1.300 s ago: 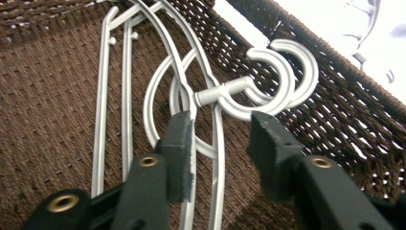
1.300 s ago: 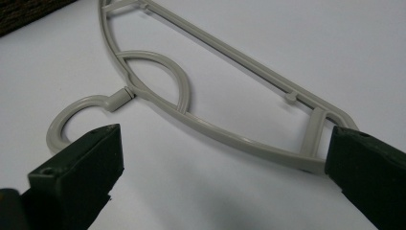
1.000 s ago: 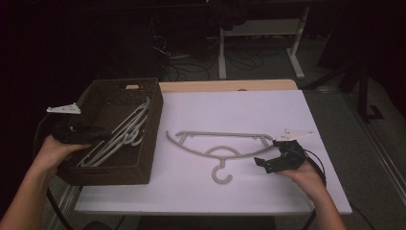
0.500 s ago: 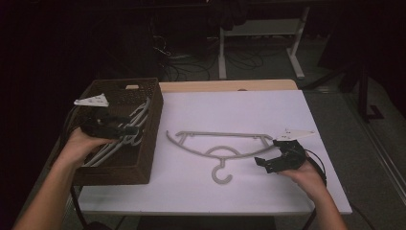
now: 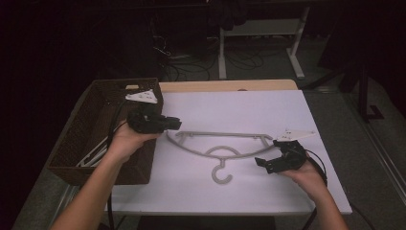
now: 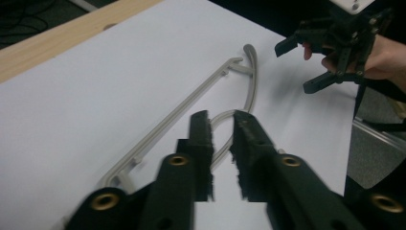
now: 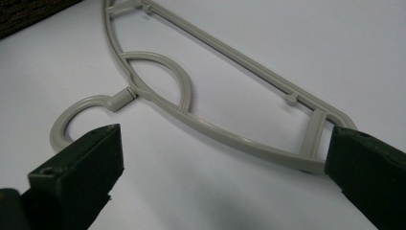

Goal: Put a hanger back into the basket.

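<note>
One hanger [image 5: 221,151] lay flat on the white bench [image 5: 249,191], hook toward me; a few more sat in the brown basket [image 5: 91,124] at my left, too dark to count. The hanger was pale grey plastic with a straight bar, curved shoulders and a round loop above its hook. My left hand-held gripper [image 5: 174,123] hovered over the hanger's left end, its jaws just closing to a narrow gap with nothing between them. My right hand-held gripper [image 5: 266,163] gaped wide at the right end, empty. The right gripper view showed the hook's swivel joint [image 7: 125,94]; the left gripper view caught my other gripper beyond the hanger.
</note>
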Demonstrator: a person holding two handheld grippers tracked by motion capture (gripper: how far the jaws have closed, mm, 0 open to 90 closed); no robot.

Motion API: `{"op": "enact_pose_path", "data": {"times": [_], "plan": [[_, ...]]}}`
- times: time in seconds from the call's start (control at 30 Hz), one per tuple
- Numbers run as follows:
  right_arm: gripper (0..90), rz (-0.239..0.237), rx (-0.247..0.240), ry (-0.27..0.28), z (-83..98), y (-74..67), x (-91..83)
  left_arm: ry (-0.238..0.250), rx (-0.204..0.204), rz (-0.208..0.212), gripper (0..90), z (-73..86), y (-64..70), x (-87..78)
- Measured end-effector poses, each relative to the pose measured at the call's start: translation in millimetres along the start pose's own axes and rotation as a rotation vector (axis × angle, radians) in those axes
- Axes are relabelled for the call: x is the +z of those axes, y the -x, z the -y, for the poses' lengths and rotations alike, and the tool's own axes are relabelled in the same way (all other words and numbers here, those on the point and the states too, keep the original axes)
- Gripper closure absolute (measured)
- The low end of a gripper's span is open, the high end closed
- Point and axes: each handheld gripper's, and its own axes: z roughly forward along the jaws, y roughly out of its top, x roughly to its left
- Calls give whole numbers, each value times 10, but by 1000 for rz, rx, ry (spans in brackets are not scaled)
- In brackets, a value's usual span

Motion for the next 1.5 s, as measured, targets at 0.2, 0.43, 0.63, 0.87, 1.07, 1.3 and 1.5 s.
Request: {"op": "enact_pose_path", "data": {"times": [0.2, 0.43, 0.63, 0.87, 1.07, 1.3, 1.5], "plan": [[0, -3, -4, 0, 0, 0, 3, -49, 11, 0, 900, 0, 160, 414], [0, -4, -5, -1, 1, -3, 1, -117, -2, -23, 900, 186, 124, 860], [0, -7, -8, -3, 1, 0, 10, -184, -33, -96, 900, 391, -45, 1119], [0, -6, -9, -5, 2, -2, 17, -280, -43, -186, 900, 554, -211, 1262], [0, -6, -10, -8, 3, 0, 23, -347, -42, -185, 900, 626, -234, 1303], [0, -3, -11, -9, 5, 2, 19, -369, -44, -121, 900, 666, -137, 1271], [0, -3, -9, -7, 4, 5, 13, -380, -47, -29, 900, 776, 9, 1183]]}}
